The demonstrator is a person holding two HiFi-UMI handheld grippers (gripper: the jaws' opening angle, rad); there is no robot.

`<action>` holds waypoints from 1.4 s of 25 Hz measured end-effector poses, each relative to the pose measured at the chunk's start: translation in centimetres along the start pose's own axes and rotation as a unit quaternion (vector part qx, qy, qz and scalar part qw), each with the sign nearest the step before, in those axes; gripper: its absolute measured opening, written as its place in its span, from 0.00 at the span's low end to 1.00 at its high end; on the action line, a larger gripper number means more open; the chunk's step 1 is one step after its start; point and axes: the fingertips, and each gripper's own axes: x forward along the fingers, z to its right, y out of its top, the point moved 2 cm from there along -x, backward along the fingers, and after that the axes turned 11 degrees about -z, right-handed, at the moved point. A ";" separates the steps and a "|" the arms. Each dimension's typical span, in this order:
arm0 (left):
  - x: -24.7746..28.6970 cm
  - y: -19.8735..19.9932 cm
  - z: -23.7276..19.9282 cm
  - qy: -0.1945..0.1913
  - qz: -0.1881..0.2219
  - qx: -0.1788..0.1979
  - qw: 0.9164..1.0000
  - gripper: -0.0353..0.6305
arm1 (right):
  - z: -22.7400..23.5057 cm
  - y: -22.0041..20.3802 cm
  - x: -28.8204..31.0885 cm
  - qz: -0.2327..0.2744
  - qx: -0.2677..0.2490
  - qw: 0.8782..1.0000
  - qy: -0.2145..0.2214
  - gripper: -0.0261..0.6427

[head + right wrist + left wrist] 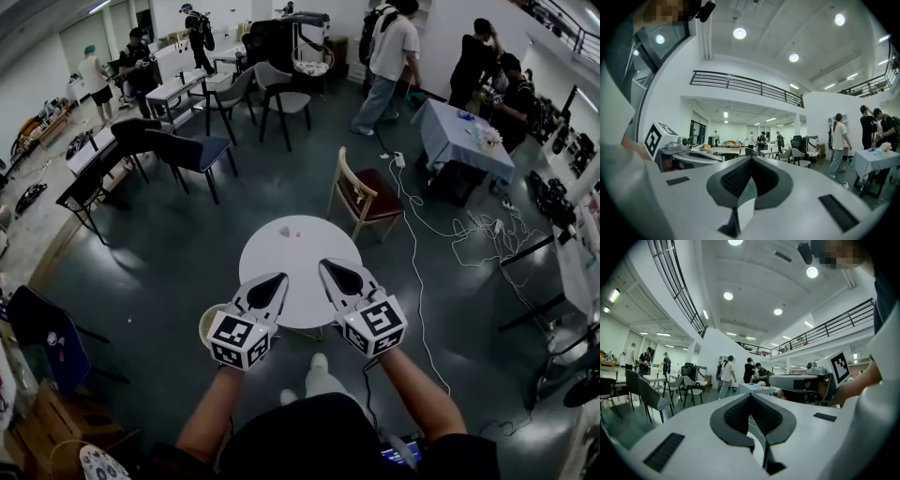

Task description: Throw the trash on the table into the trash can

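At 8 o'clock off round table [309, 248], pale round rim, likely trash can [205, 323], mostly hidden. Next, left gripper [279, 279] over near table edge, jaws closed, nothing between them. Trash [286, 231], tiny pale scrap on far half of table, lies at 12 o'clock from left gripper and 11 o'clock from right gripper [328, 267], also closed and empty. Both about equally near. Scrap's shape and long axis too small to tell; neither gripper view shows it.
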 end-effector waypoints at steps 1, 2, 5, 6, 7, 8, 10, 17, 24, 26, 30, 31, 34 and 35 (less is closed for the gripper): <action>0.4 -0.1 -0.3 -0.002 -0.002 0.000 1.000 0.06 | 0.3 -0.2 0.5 -0.003 0.003 1.000 0.000 0.07; 0.8 -0.3 -0.6 -0.003 -0.003 0.000 1.000 0.06 | 0.6 -0.5 0.9 -0.005 0.006 1.000 0.001 0.07; 2.2 -0.4 -1.6 0.000 -0.002 -0.008 1.000 0.06 | 1.9 -1.3 2.0 -0.013 0.012 1.000 0.006 0.07; 2.6 -0.5 -2.0 0.002 -0.001 -0.011 1.000 0.06 | 2.4 -1.5 2.4 -0.015 0.013 1.000 0.009 0.07; 3.1 -0.4 -2.5 0.004 0.001 -0.015 1.000 0.06 | 2.8 -1.7 2.9 -0.017 0.015 1.000 0.011 0.07; 3.5 -0.4 -3.0 0.005 0.002 -0.018 1.000 0.06 | 3.3 -1.8 3.5 -0.018 0.018 1.000 0.014 0.07; 4.4 -0.3 -4.0 0.004 0.004 -0.024 1.000 0.06 | 4.3 -1.9 4.8 -0.020 0.024 0.999 0.018 0.07; 9.4 -0.8 -6.9 0.002 0.004 -0.040 0.999 0.06 | 8.6 -3.5 8.8 -0.043 0.029 0.998 0.033 0.07; 15.0 -2.0 -10.0 0.020 -0.021 -0.050 0.998 0.06 | 13.4 -5.6 12.8 -0.064 0.042 0.996 0.046 0.07; 16.4 -2.6 -11.3 0.025 -0.028 -0.058 0.998 0.06 | 14.5 -6.4 14.3 -0.072 0.049 0.995 0.049 0.07; 18.8 -3.9 -13.3 0.032 -0.040 -0.067 0.996 0.06 | 16.1 -8.3 16.8 -0.088 0.057 0.993 0.055 0.07; 19.5 -4.3 -13.7 0.033 -0.042 -0.068 0.996 0.06 | 16.5 -8.7 17.3 -0.091 0.058 0.993 0.057 0.07; 21.9 -5.3 -14.8 0.035 -0.050 -0.075 0.995 0.06 | 18.2 -9.9 18.8 -0.100 0.062 0.991 0.060 0.07; 22.7 -5.6 -15.2 0.037 -0.053 -0.077 0.995 0.06 | 18.8 -10.2 19.3 -0.102 0.064 0.991 0.061 0.07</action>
